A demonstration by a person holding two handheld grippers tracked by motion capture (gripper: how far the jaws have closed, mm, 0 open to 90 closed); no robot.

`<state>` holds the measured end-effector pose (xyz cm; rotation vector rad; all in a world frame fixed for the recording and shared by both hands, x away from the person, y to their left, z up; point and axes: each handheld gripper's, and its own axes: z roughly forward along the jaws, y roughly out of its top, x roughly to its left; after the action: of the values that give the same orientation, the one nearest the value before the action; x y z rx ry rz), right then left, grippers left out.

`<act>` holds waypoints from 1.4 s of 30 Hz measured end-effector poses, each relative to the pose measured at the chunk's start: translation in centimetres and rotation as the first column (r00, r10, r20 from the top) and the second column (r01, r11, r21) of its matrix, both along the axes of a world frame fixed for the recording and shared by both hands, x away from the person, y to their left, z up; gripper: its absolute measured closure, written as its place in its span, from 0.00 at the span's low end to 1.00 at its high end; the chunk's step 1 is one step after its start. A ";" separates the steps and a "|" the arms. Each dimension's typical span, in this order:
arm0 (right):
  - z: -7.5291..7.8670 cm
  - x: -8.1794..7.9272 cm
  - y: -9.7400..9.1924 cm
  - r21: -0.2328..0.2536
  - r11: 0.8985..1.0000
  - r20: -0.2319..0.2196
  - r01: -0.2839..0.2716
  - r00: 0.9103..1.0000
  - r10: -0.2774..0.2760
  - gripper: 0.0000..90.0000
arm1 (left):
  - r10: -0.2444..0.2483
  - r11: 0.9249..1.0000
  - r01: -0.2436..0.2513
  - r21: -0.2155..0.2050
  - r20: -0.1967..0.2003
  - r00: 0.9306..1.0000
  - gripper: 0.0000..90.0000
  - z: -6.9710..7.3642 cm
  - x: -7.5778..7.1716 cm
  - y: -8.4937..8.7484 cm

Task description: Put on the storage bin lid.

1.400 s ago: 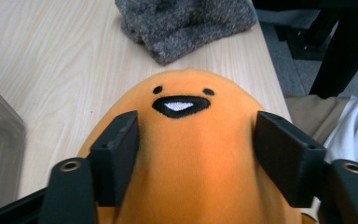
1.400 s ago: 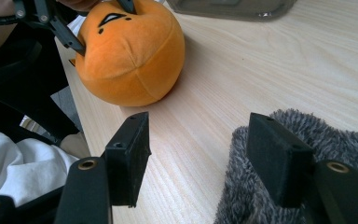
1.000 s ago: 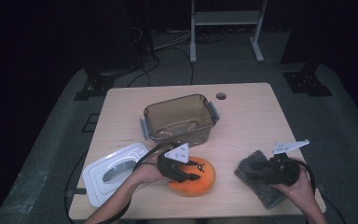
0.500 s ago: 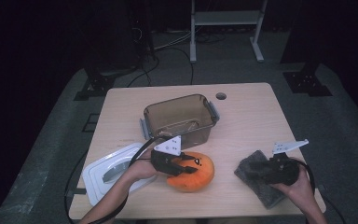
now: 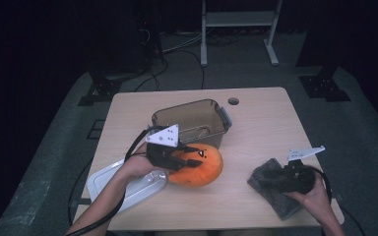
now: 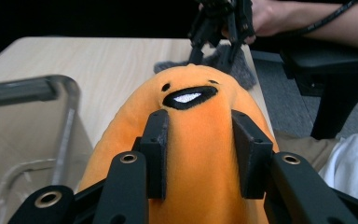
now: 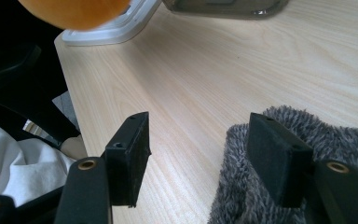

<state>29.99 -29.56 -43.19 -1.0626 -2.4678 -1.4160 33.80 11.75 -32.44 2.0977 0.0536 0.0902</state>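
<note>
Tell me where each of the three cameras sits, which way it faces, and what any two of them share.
High view: above the person's side, looking forward and down on the table; both forearms, left gripper, right gripper.
Left gripper view: rides the left gripper, looking along its jaws clamped on the orange plush, across to the other hand.
Right gripper view: rides the right gripper, jaws apart, one pad on the grey cloth.
Shared: all three show the plush and the cloth; the clear container too.
</note>
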 end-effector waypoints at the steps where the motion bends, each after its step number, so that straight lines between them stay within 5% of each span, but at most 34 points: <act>1: 0.0 0.0 0.0 0.003 1.000 0.000 0.000 1.000 0.000 0.43 | 0.006 1.000 -0.006 -0.004 0.004 1.000 0.69 0.4 0.1 0.2; 20: 0.1 0.1 -0.1 0.014 1.000 0.006 0.001 1.000 -0.001 0.43 | 0.071 0.997 -0.070 -0.038 0.035 0.997 0.69 6.8 3.2 2.0; 30: 0.0 0.2 -0.1 0.013 1.000 0.008 -0.005 1.000 0.005 0.43 | 0.102 0.994 -0.101 -0.038 0.033 0.994 0.69 8.0 5.8 2.5; 42: 0.0 0.2 -0.3 0.019 1.000 0.007 -0.004 1.000 0.003 0.43 | 0.145 0.989 -0.145 -0.010 0.022 0.989 0.69 7.5 9.4 2.7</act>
<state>30.22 -29.85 -43.21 -1.0510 -2.4544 -1.4415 43.17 14.43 -24.93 2.0818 0.1930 0.2014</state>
